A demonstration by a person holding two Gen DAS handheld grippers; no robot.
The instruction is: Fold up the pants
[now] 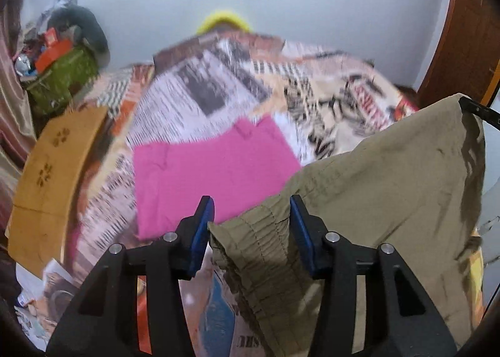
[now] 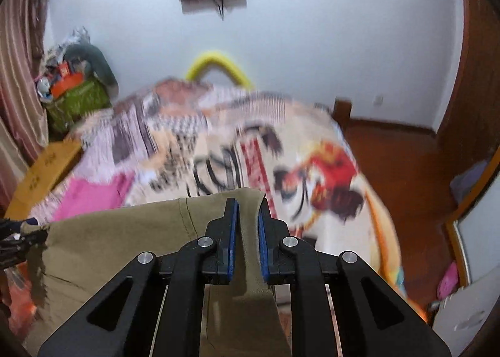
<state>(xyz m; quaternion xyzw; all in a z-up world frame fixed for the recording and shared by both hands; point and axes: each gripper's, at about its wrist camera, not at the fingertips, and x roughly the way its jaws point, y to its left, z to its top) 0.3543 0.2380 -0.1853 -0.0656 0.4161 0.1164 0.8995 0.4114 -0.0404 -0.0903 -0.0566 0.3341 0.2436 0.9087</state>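
The olive-khaki cotton pants (image 1: 390, 188) hang in the air above the bed with the newspaper-print cover (image 1: 200, 88), stretched between your two hands. The left gripper (image 1: 251, 216) has its fingers half closed around the gathered elastic waistband; the right gripper (image 2: 247, 216) has its fingers nearly together, pinching a fabric edge. The garment's long axis appears to drop away below the fingers, towards you. A folded pink cloth (image 1: 212, 166) lies on the bed just ahead of the left gripper. Lay the pants flat beside it, both hands level.
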